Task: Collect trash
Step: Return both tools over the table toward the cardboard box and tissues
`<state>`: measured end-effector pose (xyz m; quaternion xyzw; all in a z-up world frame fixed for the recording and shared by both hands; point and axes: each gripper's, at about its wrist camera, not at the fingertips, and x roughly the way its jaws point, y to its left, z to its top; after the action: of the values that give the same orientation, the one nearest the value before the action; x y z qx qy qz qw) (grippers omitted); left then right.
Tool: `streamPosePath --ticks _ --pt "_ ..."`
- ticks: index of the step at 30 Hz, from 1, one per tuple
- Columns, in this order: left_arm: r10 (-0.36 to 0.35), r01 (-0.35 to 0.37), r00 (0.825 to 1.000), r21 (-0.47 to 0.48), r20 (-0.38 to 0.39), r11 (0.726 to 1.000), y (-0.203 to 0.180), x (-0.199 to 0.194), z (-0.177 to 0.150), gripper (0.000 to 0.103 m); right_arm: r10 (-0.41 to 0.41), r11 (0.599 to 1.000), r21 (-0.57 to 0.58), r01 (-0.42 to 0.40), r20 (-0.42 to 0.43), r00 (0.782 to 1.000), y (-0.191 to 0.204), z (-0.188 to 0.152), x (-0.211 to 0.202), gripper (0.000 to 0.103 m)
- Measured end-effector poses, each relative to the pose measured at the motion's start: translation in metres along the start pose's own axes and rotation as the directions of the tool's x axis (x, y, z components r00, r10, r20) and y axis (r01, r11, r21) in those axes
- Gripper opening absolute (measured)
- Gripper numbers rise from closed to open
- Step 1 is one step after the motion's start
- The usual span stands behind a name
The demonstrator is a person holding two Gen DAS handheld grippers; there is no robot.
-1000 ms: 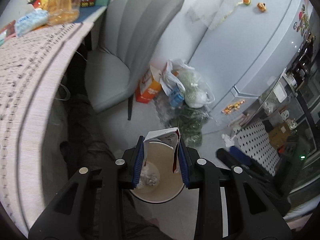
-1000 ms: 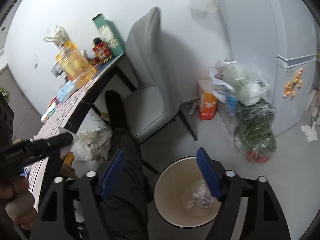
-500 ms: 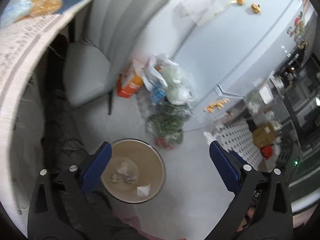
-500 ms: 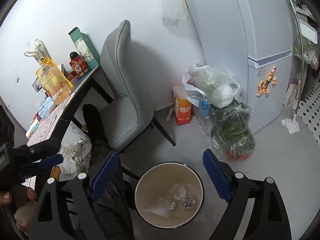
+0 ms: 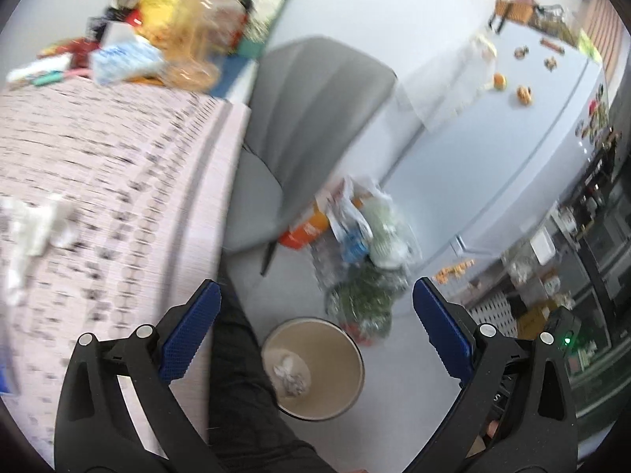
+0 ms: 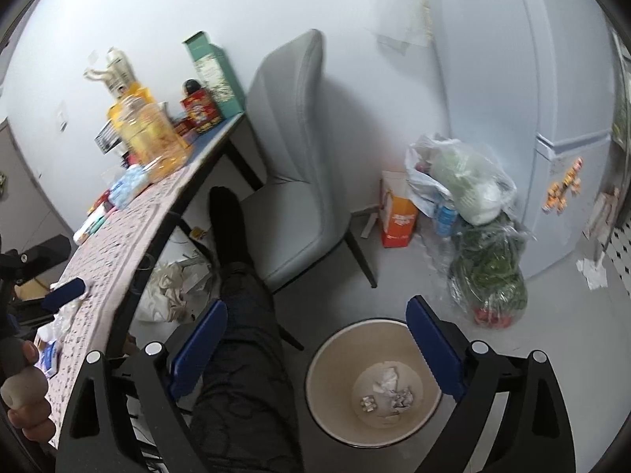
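A beige round trash bin (image 5: 313, 368) stands on the floor with crumpled paper inside; it also shows in the right wrist view (image 6: 374, 382). My left gripper (image 5: 315, 327) is open and empty, high above the bin beside the table edge. My right gripper (image 6: 315, 347) is open and empty above the bin. Crumpled white tissue (image 5: 33, 228) lies on the patterned table (image 5: 118, 181). In the right wrist view the left gripper's blue finger (image 6: 65, 293) hangs over the table near white tissue (image 6: 59, 321).
A grey chair (image 6: 292, 165) stands at the table. Bags of vegetables (image 6: 487, 272) and an orange carton (image 6: 396, 216) sit by the white fridge (image 6: 512, 79). Bottles and boxes (image 6: 150, 138) crowd the table's far end. A person's dark-trousered leg (image 6: 240, 354) is by the bin.
My left gripper opened and dropped the carton piece into the bin, then rose and swung left toward the table. My right gripper stayed open over the bin.
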<state>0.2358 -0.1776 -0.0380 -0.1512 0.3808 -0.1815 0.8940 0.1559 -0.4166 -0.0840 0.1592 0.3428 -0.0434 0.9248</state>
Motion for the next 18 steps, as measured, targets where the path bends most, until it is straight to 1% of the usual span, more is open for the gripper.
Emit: streamPosePath --ticks 2,9,18 --pt "0.015 -0.015 0.999 -0.017 0.039 1.000 0.015 -0.018 0.003 0.097 0.009 1.000 -0.028 -0.009 0.010 1.000 0.017 0.002 -0.003 0.094" --pt "0.076 -0.065 0.988 -0.086 0.137 0.994 0.069 -0.075 0.003 0.097 0.065 0.990 -0.129 -0.064 0.009 0.998 0.088 -0.002 -0.009 0.095" --pt "0.138 -0.099 0.967 -0.187 0.213 0.977 0.135 -0.134 -0.012 0.097 0.138 0.965 -0.224 -0.137 -0.014 0.990 0.173 -0.015 -0.014 0.095"
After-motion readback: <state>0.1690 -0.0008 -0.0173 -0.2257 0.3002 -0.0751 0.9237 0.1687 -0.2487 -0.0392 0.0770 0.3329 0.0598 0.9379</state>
